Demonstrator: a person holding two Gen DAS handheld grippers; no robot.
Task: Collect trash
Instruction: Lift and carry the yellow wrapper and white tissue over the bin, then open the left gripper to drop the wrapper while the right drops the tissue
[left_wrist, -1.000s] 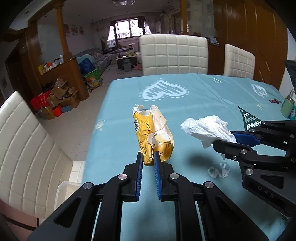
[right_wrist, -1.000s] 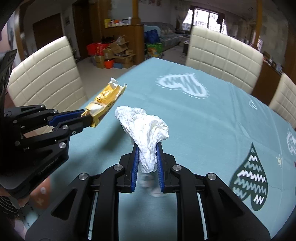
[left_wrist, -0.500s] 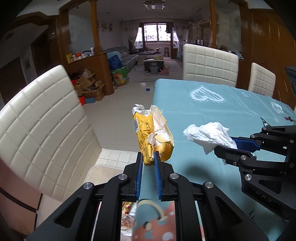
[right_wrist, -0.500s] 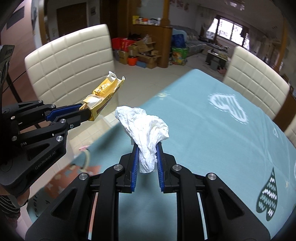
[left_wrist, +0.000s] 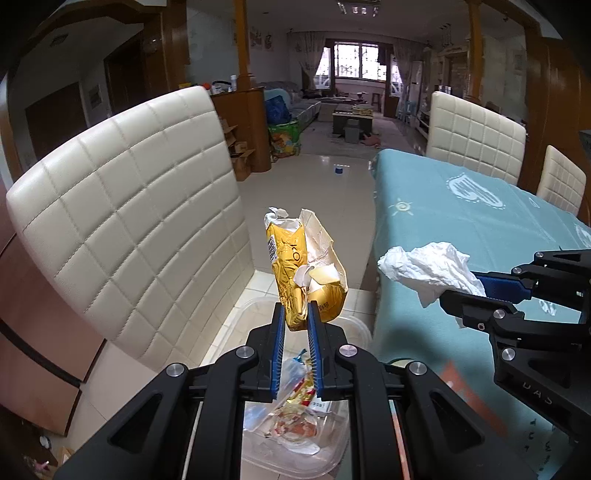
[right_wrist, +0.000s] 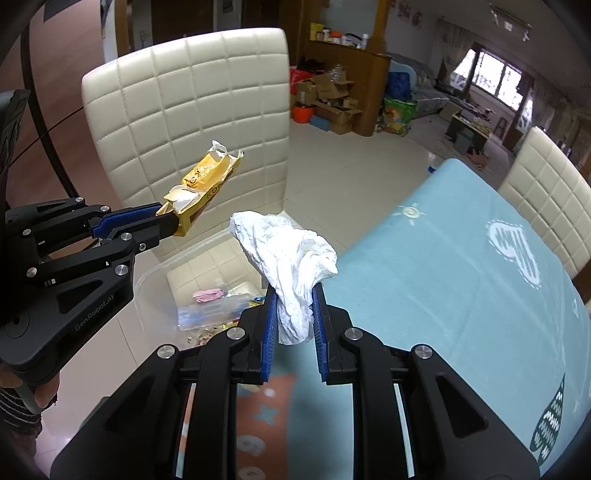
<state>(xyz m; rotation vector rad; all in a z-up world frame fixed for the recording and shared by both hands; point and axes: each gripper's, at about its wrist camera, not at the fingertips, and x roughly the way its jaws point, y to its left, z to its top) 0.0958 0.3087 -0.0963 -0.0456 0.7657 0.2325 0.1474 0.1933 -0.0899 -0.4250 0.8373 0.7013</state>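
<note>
The left tool (left_wrist: 295, 314) clamps a torn yellow snack wrapper (left_wrist: 304, 271); the right tool (right_wrist: 294, 295) pinches a crumpled white tissue (right_wrist: 284, 254) (both aloft). Below, beside the counter (right_wrist: 443, 295), a clear plastic bin (left_wrist: 258, 314) holds trash.

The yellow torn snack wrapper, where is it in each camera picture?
Left wrist view: the yellow torn snack wrapper stands upright in the middle, pinched at its bottom end by the left gripper.
Right wrist view: the wrapper is left of centre, sticking out up and to the right from the left gripper.
Shared landmark: the cream quilted chair back behind the wrapper in both views.
</note>
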